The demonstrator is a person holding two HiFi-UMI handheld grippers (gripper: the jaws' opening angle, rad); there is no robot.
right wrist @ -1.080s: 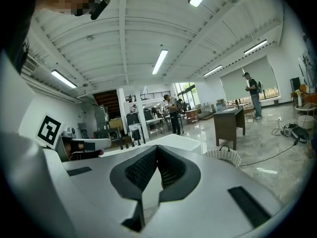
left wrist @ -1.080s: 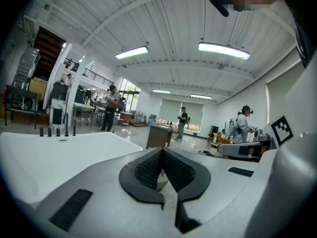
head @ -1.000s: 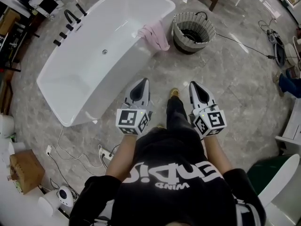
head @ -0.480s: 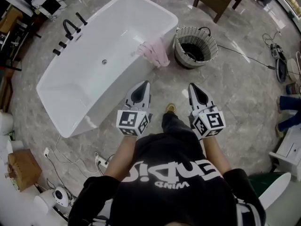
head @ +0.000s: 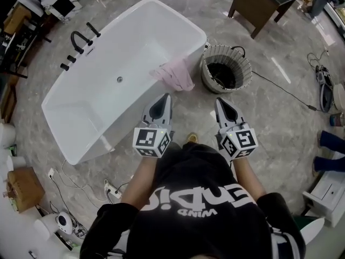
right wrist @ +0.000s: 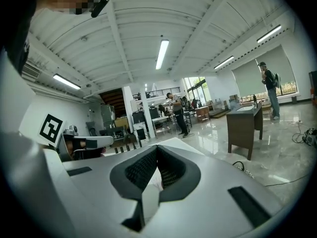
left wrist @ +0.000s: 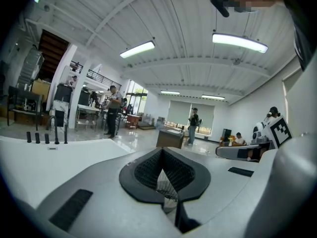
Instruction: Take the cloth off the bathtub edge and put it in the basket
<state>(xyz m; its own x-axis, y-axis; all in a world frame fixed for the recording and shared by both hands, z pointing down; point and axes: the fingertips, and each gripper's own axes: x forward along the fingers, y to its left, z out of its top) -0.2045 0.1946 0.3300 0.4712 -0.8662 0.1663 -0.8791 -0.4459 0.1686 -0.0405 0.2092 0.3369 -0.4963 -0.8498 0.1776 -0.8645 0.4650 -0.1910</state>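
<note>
A pink cloth [head: 175,73] hangs over the near rim of the white bathtub [head: 81,112], at its right end. Just to the right of it, on the floor, stands a round woven basket [head: 209,63] with a dark inside. I hold both grippers side by side at chest height, short of the tub and pointing toward it. My left gripper [head: 166,96] [left wrist: 163,152] is shut with nothing in it, its tip below the cloth in the head view. My right gripper [head: 219,100] [right wrist: 155,150] is shut and empty too, below the basket. Neither gripper view shows the cloth.
A black faucet [head: 80,37] stands at the tub's far rim. Beyond the basket is a dark wooden table [head: 260,3] [right wrist: 243,121]. A cable [head: 285,92] runs from the basket across the marble floor. A power strip [head: 110,190] and a cardboard box [head: 21,188] lie at the left. A person [left wrist: 113,110] stands far off.
The tub, cloth and basket have slid down the head view toward me, so I have come closer to them. Both grippers keep the same pose and stay shut.
</note>
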